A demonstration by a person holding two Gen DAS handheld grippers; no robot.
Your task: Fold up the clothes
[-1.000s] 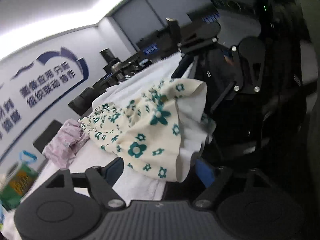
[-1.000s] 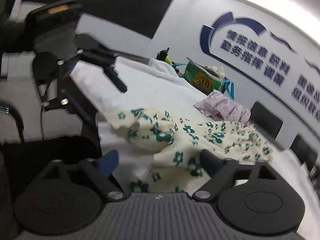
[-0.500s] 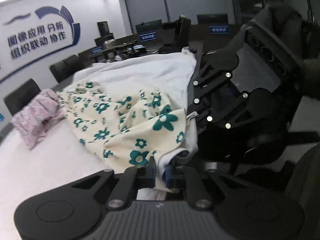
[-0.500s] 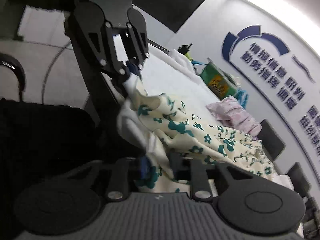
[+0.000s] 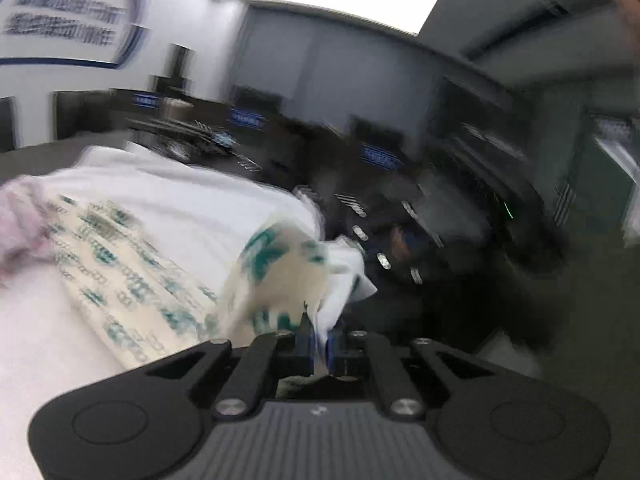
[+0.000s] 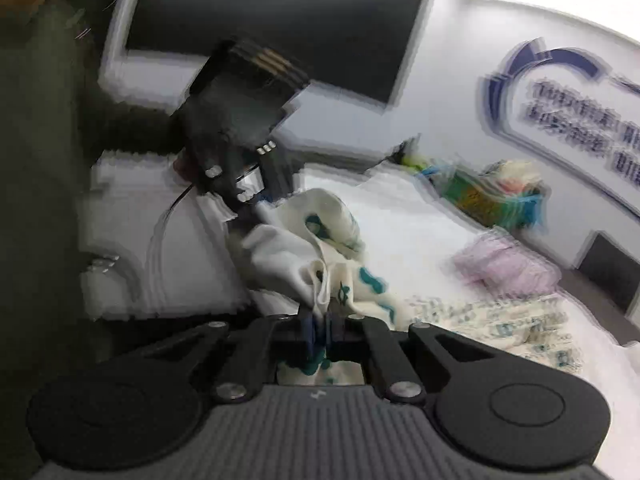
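Two claws are clamped on the same garment, and that is where your risk sits. Your left claw (image 5: 318, 338) is pinched on a bunched edge of the floral garment (image 5: 132, 280), and your right claw (image 6: 320, 330) is clenched on another bunch of that cloth (image 6: 360, 276). Between the two grips the near end hangs in the air in a loose swag, while the far end lies crumpled on the white surface (image 5: 52, 336), touching or just beside the pink garment (image 5: 20, 232).

Both pictures are smeared, so how much fabric each claw has is hard to read. Each grip looks like a gathered wad, not a clean single edge, so I judge a layer could slip out as the cloth takes its own weight, and one corner would drop.

In the right wrist view the other claw (image 6: 256, 196) sits close by, so the garment is not spread. If you lay it down like this, it will likely fold on a crooked line with wrinkles trapped inside.

Mind the trailing end too: dragged across the surface, it may catch the pink garment and pull it along or bury it. The coloured basket (image 6: 492, 196) stands well apart and seems safe.
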